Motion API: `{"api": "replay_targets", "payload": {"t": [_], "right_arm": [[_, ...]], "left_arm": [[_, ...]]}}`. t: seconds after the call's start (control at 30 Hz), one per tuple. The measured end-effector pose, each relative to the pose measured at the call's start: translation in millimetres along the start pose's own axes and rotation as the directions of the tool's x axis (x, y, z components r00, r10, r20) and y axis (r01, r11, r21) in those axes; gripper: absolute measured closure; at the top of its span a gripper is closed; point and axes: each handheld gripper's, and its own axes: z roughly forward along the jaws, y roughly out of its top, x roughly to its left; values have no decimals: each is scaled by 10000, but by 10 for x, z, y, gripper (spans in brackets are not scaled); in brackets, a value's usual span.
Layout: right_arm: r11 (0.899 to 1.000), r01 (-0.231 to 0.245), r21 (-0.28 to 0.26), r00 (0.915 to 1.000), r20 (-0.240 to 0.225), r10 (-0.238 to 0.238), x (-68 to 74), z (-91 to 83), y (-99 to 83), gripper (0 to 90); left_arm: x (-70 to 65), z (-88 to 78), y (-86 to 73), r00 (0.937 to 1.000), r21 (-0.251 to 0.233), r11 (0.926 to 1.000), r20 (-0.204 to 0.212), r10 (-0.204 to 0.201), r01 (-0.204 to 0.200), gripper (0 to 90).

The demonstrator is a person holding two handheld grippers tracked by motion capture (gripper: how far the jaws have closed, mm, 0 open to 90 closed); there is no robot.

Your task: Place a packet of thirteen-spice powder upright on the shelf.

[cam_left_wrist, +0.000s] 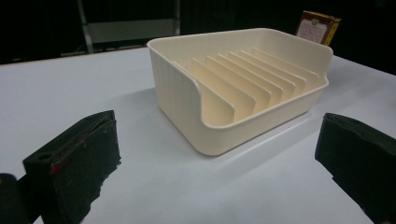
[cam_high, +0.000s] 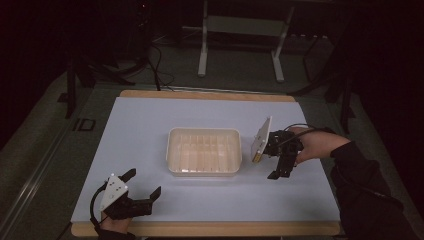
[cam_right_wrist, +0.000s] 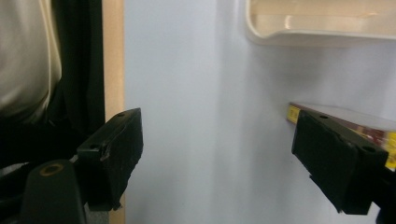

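Observation:
A cream slotted rack sits in the middle of the white table; it is also seen close ahead in the left gripper view and at the top of the right gripper view. Just right of it a flat box stands tilted on edge, its red and yellow print visible. My right gripper is open beside the box, which lies against the outer side of one jaw, not between the two. My left gripper is open near the front left corner, empty and pointing at the rack.
The white mat covers a wooden tabletop whose edge shows at the front. A metal frame stand and cables lie on the dark floor beyond the table. A person's pale top is close to the front edge.

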Motion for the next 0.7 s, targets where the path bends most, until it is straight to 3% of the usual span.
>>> {"api": "replay_targets", "payload": {"t": [0.4,0.7], "right_arm": [[9998,-192,27,9981,589,191,-180,-76,-27,160],[9996,-244,-167,9943,1035,260,-393,-141,-51,162]], "left_arm": [[-3,-19,-12,10000,12,10000,-57,-40,40,0],[6,-37,-22,9999,17,9999,-79,-106,106,0]]}}
